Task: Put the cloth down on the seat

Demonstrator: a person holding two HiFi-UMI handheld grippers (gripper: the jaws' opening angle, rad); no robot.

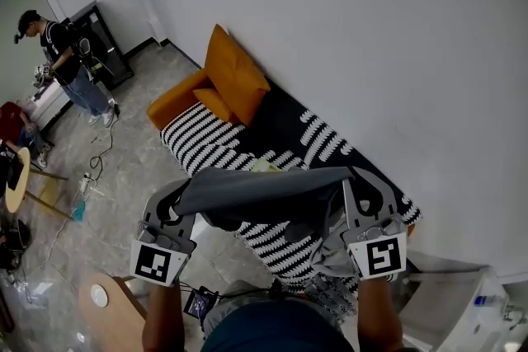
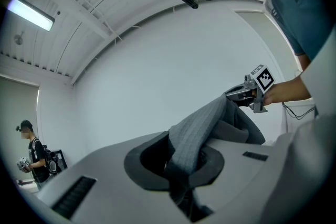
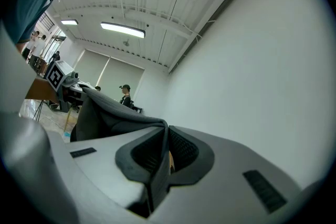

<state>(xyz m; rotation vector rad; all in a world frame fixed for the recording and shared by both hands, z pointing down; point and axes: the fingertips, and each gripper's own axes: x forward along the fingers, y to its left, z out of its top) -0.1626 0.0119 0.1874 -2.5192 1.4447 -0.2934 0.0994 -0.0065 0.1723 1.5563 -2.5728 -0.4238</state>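
A grey cloth (image 1: 262, 187) hangs stretched between my two grippers, held above the seat (image 1: 206, 143), a sofa under a black-and-white striped cover. My left gripper (image 1: 181, 192) is shut on the cloth's left end, and in the left gripper view the ribbed cloth (image 2: 194, 136) runs from the jaws (image 2: 181, 168) up to the right gripper (image 2: 247, 94). My right gripper (image 1: 347, 181) is shut on the right end; in the right gripper view the cloth (image 3: 105, 113) is pinched at the jaws (image 3: 160, 162) and leads off to the left gripper (image 3: 65, 81). Loose folds sag under the taut edge.
Orange cushions (image 1: 233, 74) lean at the sofa's far end against a white wall (image 1: 371, 29). A person (image 1: 70, 66) stands at the far left by a black cabinet (image 1: 103, 41). A round wooden table (image 1: 16, 177) and a small stool (image 1: 111, 309) stand on the tiled floor.
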